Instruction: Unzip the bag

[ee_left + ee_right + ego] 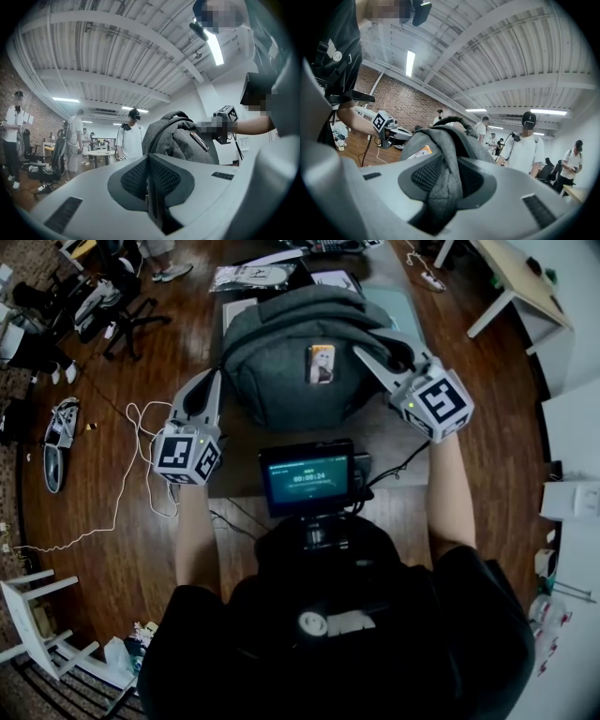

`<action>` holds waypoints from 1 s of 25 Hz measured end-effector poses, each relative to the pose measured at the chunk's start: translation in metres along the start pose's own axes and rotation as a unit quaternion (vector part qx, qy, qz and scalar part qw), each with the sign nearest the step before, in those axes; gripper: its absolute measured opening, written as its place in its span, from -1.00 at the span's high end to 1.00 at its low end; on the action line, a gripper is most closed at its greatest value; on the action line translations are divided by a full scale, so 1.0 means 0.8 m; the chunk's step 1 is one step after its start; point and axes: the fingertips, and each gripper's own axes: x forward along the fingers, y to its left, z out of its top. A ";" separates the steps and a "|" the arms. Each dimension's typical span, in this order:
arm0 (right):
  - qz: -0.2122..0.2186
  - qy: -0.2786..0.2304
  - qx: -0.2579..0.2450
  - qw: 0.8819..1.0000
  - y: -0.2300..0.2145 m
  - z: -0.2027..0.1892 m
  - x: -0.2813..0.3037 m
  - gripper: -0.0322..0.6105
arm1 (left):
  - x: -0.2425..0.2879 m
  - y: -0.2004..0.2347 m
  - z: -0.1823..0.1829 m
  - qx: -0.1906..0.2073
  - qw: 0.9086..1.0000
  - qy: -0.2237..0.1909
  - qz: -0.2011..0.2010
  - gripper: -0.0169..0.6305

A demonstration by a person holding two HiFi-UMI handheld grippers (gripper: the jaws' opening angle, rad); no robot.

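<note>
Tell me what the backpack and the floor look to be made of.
Backpack: woven fabric, heathered grey and matte, probably a synthetic such as polyester. It creases softly where the right gripper pinches a fold of it.
Floor: dark brown planks with a slight sheen. Seams and grain show, but real wood or wood-look laminate cannot be told apart.

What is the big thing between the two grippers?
The grey bag sits between them, as the head view shows. The right gripper has its jaws pinched on some of the bag's fabric. The left gripper, jaws shut and empty, is beside it.
</note>
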 end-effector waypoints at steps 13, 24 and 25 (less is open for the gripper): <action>-0.012 0.011 0.005 1.000 -0.004 -0.006 -0.002 0.53 | 0.005 -0.013 -0.063 0.023 0.999 0.027 0.008 0.92; -0.015 0.019 0.003 1.000 -0.004 -0.007 -0.008 0.53 | 0.006 -0.018 -0.127 -0.030 0.998 0.054 -0.002 0.92; -0.016 0.019 0.003 1.000 -0.005 -0.008 -0.008 0.53 | 0.006 -0.018 -0.131 -0.029 0.998 0.056 -0.001 0.92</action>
